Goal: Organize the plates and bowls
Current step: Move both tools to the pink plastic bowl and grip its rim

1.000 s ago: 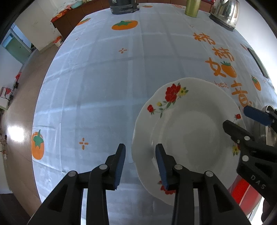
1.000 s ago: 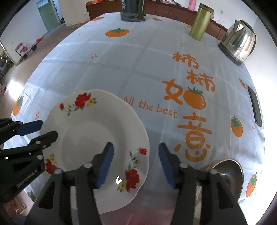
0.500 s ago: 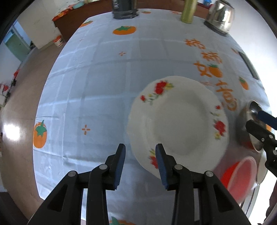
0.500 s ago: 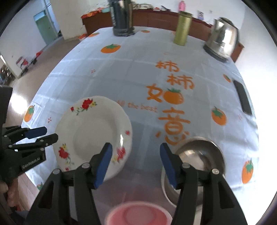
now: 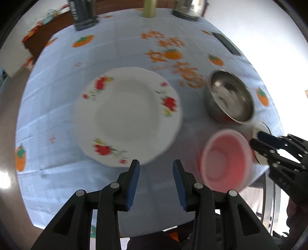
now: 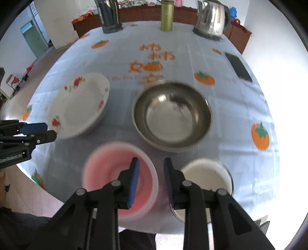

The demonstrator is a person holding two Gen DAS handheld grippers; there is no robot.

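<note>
A white plate with red flowers (image 5: 127, 115) (image 6: 80, 104) lies on the tablecloth. A steel bowl (image 5: 230, 96) (image 6: 172, 115) sits to its right. A pink bowl (image 5: 225, 159) (image 6: 119, 177) stands near the front edge, with a small white bowl (image 6: 207, 177) beside it. My left gripper (image 5: 156, 173) is open and empty, just short of the plate's near rim. My right gripper (image 6: 151, 173) is open and empty, above the pink bowl's right rim; it also shows in the left wrist view (image 5: 258, 139).
A kettle (image 6: 209, 19), a green canister (image 6: 167, 15) and a dark appliance (image 6: 109, 17) stand along the far edge. A black phone (image 6: 238, 67) lies at the right. The table's front edge (image 6: 134, 228) is close below the grippers.
Both grippers have pulled back and up from the plate, bringing the steel, pink and white bowls into view. The plate stays on the cloth. Both grippers remain open.
</note>
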